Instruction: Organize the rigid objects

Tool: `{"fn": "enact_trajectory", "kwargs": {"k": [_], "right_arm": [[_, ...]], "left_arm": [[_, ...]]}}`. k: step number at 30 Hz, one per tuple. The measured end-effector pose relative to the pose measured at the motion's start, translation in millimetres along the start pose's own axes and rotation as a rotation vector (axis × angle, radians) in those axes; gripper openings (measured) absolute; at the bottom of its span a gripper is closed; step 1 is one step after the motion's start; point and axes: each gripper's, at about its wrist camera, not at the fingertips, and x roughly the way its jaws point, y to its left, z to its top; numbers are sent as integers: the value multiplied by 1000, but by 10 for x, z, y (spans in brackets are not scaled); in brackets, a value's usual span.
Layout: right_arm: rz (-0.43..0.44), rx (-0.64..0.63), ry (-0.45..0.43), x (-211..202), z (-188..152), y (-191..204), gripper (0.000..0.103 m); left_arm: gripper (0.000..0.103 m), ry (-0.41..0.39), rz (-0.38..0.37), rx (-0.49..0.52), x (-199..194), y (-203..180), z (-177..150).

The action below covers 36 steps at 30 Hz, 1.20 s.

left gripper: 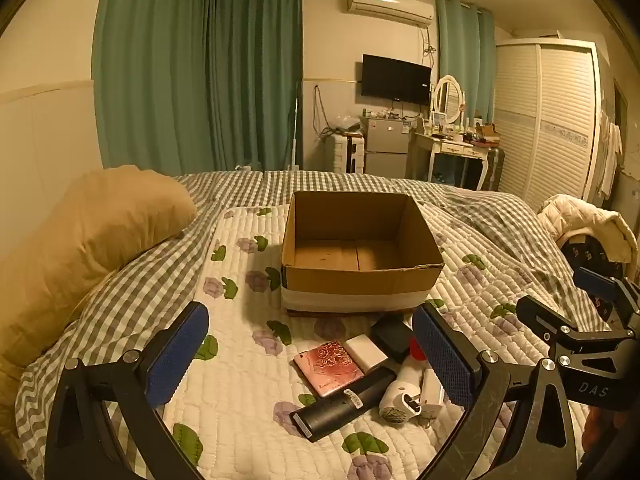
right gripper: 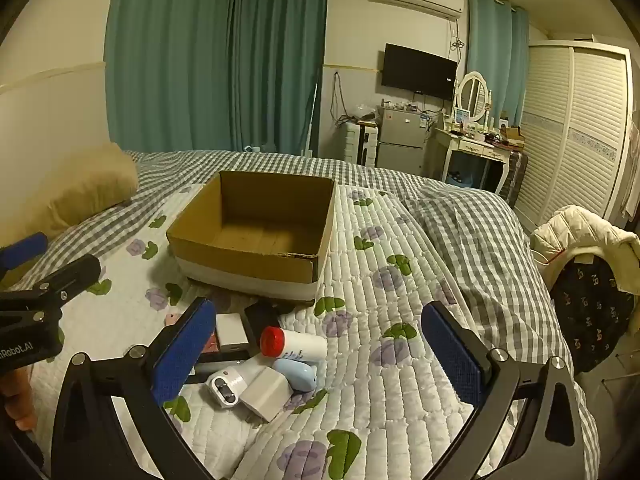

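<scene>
An empty open cardboard box (left gripper: 356,276) (right gripper: 244,258) stands on the quilted bed. In front of it lies a pile of small objects: a pink floral case (left gripper: 330,366), a white block (left gripper: 365,351) (right gripper: 231,334), a black box (left gripper: 391,336), a black cylinder (left gripper: 340,404), a white plug device (left gripper: 400,396) (right gripper: 226,388), a white bottle with red cap (right gripper: 294,343) and a light blue oval object (right gripper: 298,372). My left gripper (left gripper: 316,360) is open above the pile. My right gripper (right gripper: 320,354) is open above the pile's right side.
A tan pillow (left gripper: 92,232) lies at the left. A grey checked duvet (right gripper: 472,232) is bunched at the right. A chair with a cream jacket (right gripper: 580,240) stands past the bed's right edge. Curtains, a fridge and a dressing table are far behind.
</scene>
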Motion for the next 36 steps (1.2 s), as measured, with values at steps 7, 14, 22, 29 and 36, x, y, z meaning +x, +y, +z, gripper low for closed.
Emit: {"fn": "enact_trajectory", "kwargs": {"k": [7, 14, 22, 29, 36], "right_arm": [[10, 1, 6, 28, 14, 18, 103], [8, -2, 13, 58, -53, -5, 103], [7, -1, 17, 64, -64, -5, 103], [5, -2, 19, 72, -58, 12, 103], [4, -4, 23, 75, -36, 26, 103]], "left_arm": [[103, -6, -4, -10, -9, 13, -18], [103, 0, -5, -10, 12, 59, -27], [103, 3, -2, -6, 20, 42, -34], [103, 5, 1, 0, 34, 51, 6], [103, 5, 6, 3, 31, 38, 0]]}}
